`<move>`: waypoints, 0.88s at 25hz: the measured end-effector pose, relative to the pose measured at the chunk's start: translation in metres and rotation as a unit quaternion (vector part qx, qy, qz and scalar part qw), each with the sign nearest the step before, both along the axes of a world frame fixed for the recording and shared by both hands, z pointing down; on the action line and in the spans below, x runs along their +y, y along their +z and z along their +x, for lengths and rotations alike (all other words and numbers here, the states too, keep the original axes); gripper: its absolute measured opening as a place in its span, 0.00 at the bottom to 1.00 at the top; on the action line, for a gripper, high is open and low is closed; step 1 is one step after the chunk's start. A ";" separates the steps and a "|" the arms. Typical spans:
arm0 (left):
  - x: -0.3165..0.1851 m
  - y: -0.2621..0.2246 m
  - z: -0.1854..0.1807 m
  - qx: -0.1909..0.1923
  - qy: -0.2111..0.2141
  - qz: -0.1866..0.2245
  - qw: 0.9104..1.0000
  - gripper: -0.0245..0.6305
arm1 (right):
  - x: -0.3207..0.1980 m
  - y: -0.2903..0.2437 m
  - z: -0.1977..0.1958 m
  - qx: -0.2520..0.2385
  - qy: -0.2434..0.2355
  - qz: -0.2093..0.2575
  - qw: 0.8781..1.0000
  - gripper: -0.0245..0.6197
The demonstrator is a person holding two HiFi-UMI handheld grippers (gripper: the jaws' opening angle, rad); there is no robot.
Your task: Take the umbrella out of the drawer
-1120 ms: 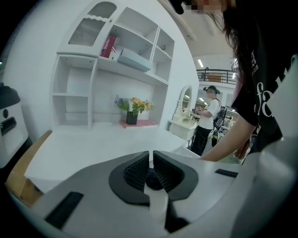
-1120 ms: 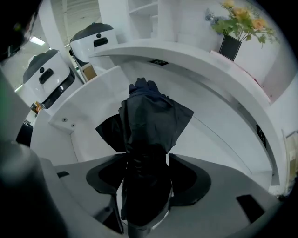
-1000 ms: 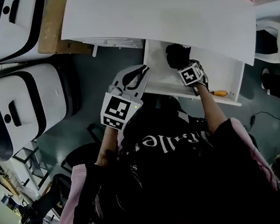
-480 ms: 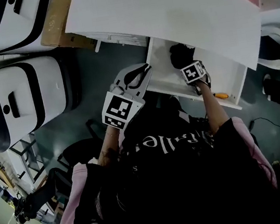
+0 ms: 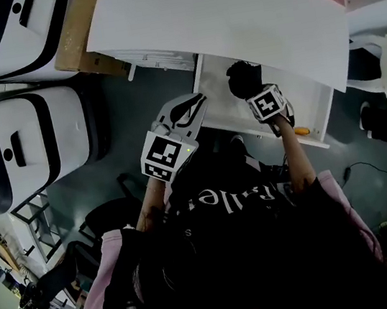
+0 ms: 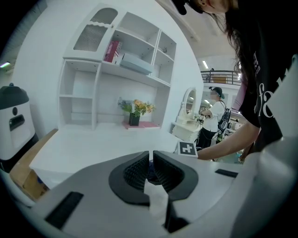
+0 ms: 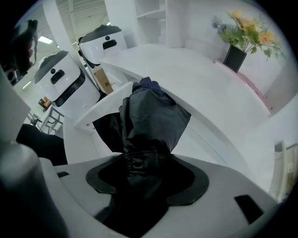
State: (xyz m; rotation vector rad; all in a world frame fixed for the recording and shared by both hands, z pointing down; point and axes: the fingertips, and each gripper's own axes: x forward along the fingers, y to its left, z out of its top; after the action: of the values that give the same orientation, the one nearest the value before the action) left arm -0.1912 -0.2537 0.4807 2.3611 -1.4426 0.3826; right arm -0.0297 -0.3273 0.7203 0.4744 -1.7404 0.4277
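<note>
right claw (image 7: 145,173) clamped on the black folded umbrella (image 7: 150,118), fabric bunched between the jaws. umbrella sits in the left part of the open white drawer (image 5: 311,108), by the desk (image 5: 214,8) edge; cannot tell if it is off the drawer floor. left claw (image 6: 150,168) narrowed to a slit, gripping nothing, just beside the drawer's left side.

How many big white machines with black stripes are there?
2: one white machine sits on the floor left of the desk, the other farther up, beside the cardboard box. More may be hidden.
</note>
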 end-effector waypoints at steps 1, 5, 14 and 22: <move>0.001 -0.002 0.001 0.000 -0.002 0.003 1.000 0.08 | 0.003 -0.007 0.002 0.003 0.000 -0.001 1.000 0.47; 0.002 -0.012 0.008 -0.003 -0.007 0.012 1.000 0.08 | 0.018 -0.037 0.003 -0.046 0.036 -0.021 0.998 0.47; 0.015 -0.022 0.039 0.005 -0.024 0.024 0.999 0.08 | 0.046 -0.113 0.032 -0.134 0.102 -0.009 0.986 0.47; 0.035 -0.034 0.090 0.006 -0.008 0.034 0.999 0.08 | 0.073 -0.170 0.077 -0.201 0.161 0.024 0.966 0.47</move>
State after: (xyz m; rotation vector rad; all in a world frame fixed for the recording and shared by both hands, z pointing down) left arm -0.1008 -0.2187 0.4463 2.3979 -1.4908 0.3185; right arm 0.0477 -0.2545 0.5498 0.7507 -2.0730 0.7560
